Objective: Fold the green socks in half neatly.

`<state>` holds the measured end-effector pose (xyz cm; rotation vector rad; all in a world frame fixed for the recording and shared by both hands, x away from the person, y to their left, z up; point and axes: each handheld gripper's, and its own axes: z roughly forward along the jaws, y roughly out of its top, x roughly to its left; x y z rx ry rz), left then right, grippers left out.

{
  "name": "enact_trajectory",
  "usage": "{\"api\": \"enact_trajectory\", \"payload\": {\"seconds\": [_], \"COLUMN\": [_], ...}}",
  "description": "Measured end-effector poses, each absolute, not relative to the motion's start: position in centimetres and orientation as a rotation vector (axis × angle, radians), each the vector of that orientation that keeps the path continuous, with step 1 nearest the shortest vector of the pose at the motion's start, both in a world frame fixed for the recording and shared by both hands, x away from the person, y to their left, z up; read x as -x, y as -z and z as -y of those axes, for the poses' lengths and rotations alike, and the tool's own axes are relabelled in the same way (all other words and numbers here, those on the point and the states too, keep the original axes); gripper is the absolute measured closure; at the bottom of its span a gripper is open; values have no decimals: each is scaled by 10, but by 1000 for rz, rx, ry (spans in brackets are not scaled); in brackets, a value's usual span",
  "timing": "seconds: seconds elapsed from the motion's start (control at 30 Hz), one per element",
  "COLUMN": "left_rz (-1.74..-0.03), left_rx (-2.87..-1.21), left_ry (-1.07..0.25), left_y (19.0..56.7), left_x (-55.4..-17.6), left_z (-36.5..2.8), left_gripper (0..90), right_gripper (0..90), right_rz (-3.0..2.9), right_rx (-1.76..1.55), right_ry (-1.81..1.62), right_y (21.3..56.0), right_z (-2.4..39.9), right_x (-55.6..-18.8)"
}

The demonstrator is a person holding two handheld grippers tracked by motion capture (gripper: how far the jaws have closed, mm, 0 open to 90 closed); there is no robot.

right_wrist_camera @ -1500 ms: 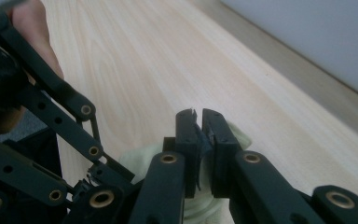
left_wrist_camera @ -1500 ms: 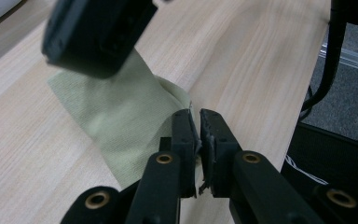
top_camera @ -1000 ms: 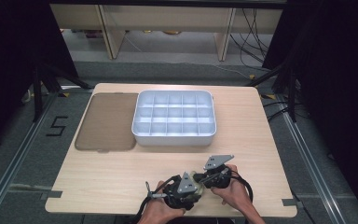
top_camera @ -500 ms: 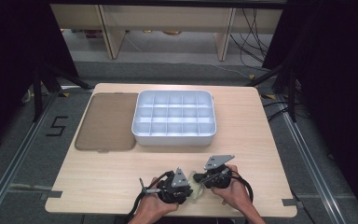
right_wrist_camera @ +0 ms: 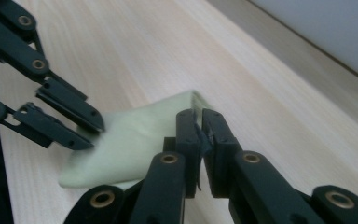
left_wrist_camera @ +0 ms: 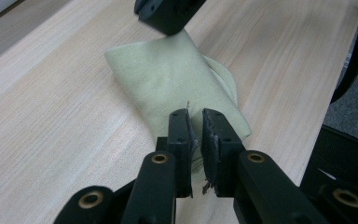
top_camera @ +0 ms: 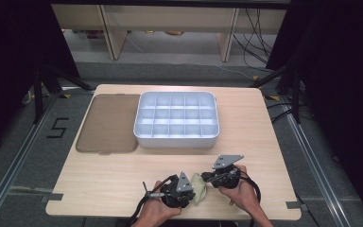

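Tray (top_camera: 176,135) in high view; cloth (left_wrist_camera: 177,84) weave in left tool view.

Matt woven cloth (left_wrist_camera: 177,79), pale wood-grain table (left_wrist_camera: 51,116)

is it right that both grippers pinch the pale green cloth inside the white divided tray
Not quite. Both the left gripper and right gripper do pinch the pale green cloth, but it lies on the bare wooden table, well short of the white divided tray, as the high view shows.

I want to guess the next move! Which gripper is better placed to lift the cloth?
Neither stands out. The left gripper and right gripper are each shut on an end of the cloth. Probably both lift together, since it lies between them on the table.
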<state>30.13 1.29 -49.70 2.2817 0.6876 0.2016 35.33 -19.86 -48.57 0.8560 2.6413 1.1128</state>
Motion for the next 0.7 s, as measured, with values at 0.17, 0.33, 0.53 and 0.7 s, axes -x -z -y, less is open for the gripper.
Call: {"api": "enact_trajectory", "payload": {"seconds": [0.17, 0.33, 0.53, 0.7], "left_rz": [-690, -656, -652, -652], "left_rx": [-2282, -2298, -2314, -2311], "left_ry": [-202, -228, -244, -253], "left_y": [497, 496, 495, 495], "left_x": [-301, -303, -301, -300], "left_z": [-13, -13, -12, -11], "left_gripper": [807, 806, 802, 802], "right_gripper": [855, 808, 685, 623], "right_rz": [-2606, -2590, -2625, -2640], "right_rx": [-869, -889, -896, -945], "right_ry": [-1143, -1213, -1200, -1182], "right_y": [480, 472, 474, 480], "right_z": [205, 204, 192, 185], "right_x": [-354, -355, -355, -356]}}
